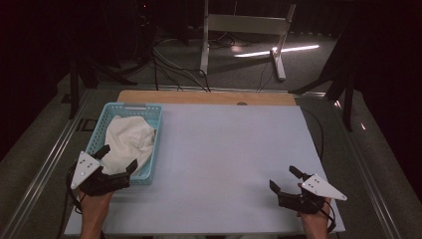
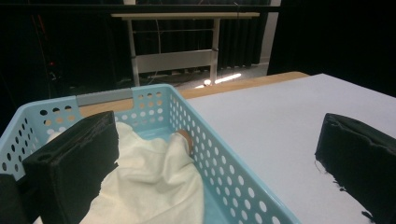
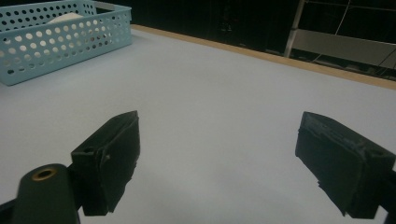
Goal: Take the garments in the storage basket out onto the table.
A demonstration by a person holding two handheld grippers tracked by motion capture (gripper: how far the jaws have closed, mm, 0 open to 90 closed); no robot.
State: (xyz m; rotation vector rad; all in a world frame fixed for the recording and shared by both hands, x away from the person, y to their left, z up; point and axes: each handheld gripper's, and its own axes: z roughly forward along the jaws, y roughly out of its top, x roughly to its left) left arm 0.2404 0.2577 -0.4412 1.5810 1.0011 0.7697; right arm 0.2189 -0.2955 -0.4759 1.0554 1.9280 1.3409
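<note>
A light blue perforated basket [image 1: 150, 144] stands at the table's left, with a cream cloth [image 1: 127, 142] bunched inside it. My left gripper [image 1: 118, 158] hovers at the basket's near end, jaws open; in the left gripper view one jaw hangs over the cloth [image 2: 154, 182] and the other is outside the basket wall [image 2: 224, 172], over the table. At the table's near right, my right gripper [image 1: 284, 179] is open above bare white surface, with nothing between its jaws. The right gripper view has the basket [image 3: 56, 44] far off at its upper left.
The white table top [image 1: 224, 159] has a wooden strip [image 1: 199, 97] along its far edge. Beyond it, on the dark floor, stand a white desk frame [image 1: 244, 30] and loose cables [image 1: 174, 69]. Dark stands flank the table on both sides.
</note>
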